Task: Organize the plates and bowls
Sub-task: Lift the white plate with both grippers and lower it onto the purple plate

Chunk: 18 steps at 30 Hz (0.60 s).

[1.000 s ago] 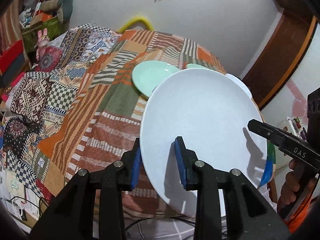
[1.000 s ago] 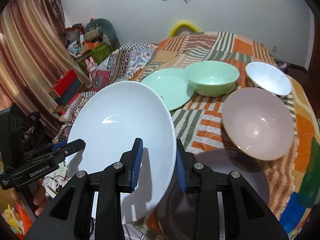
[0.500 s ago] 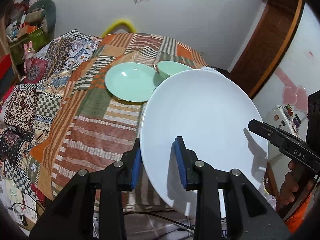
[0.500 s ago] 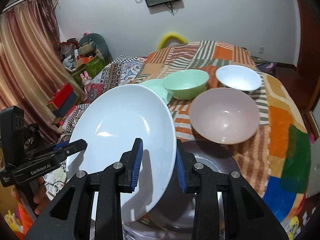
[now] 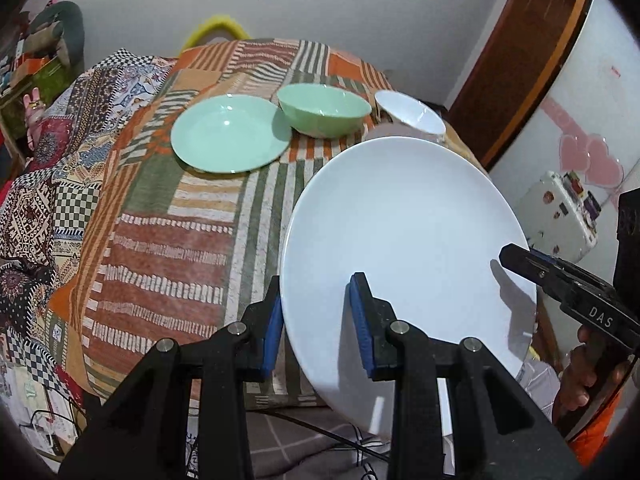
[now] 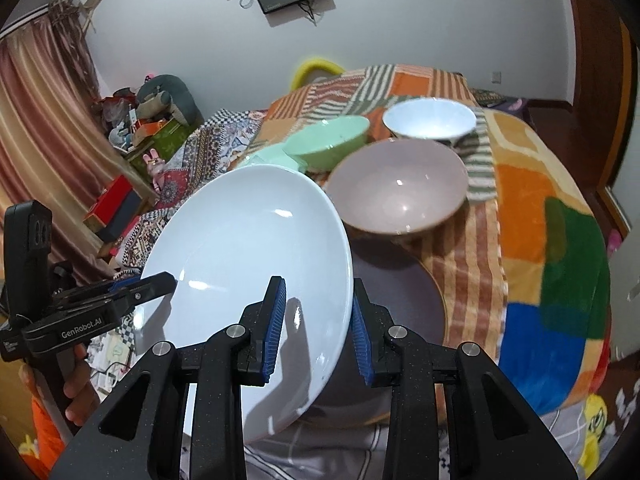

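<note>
The bed-like surface under a patchwork blanket of orange, green and striped squares (image 5: 172, 248) fills most of both views and carries all the crockery. Largest of the dishes is the round white ceramic plate (image 5: 404, 248), held off the blanket over its near edge and tilted, one rim in each tool. The left gripper (image 5: 316, 320) is clamped on the plate's left rim, blue pads on either face; the right gripper (image 6: 318, 322) is clamped on the opposite rim in the same way, so the plate spans the gap between the two hands.

In the right wrist view a dark grey-purple round plate (image 6: 400, 304) lies flat on the blanket directly beneath and just right of the white plate, partly hidden by it. That is the relation the next move probably turns on: the resting place sits below and toward the right hand, so the right gripper is the nearer one and the white plate would need levelling as it comes down.

Farther off stand a wide dusty-pink bowl (image 6: 400, 188), then a flat mint-green plate (image 5: 230, 138) at far left, a mint-green bowl (image 5: 324, 108) just right of it, and a small white bowl (image 6: 430, 122) farthest right.
</note>
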Available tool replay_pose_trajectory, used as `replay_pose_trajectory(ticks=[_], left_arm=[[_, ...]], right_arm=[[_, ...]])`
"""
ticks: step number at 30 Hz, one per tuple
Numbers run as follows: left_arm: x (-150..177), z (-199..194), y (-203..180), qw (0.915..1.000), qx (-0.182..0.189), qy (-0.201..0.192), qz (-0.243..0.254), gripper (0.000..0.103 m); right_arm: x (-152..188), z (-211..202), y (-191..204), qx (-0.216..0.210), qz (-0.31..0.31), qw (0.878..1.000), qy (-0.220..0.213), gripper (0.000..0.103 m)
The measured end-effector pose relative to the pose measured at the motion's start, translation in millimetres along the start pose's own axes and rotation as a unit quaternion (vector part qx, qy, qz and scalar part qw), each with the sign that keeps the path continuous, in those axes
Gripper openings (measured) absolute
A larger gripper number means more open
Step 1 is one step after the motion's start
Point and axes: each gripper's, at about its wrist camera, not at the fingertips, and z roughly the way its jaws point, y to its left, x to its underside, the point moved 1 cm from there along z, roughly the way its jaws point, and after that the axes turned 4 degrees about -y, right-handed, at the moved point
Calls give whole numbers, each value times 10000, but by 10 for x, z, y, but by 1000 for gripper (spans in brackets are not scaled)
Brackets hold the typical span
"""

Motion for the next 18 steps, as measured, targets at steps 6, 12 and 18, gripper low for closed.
replay_pose_trajectory(ticks=[6, 12, 18], left_arm=[[89, 193, -57, 9995, 25, 318, -2, 32], [159, 374, -93, 9980, 39, 625, 54, 32], [206, 553, -122, 9959, 23, 896, 100, 32]], right_arm=[[150, 32, -134, 55, 128, 9997, 202, 29], [264, 100, -243, 124, 309, 9987, 394, 29], [351, 176, -335, 173, 462, 9970, 589, 29]])
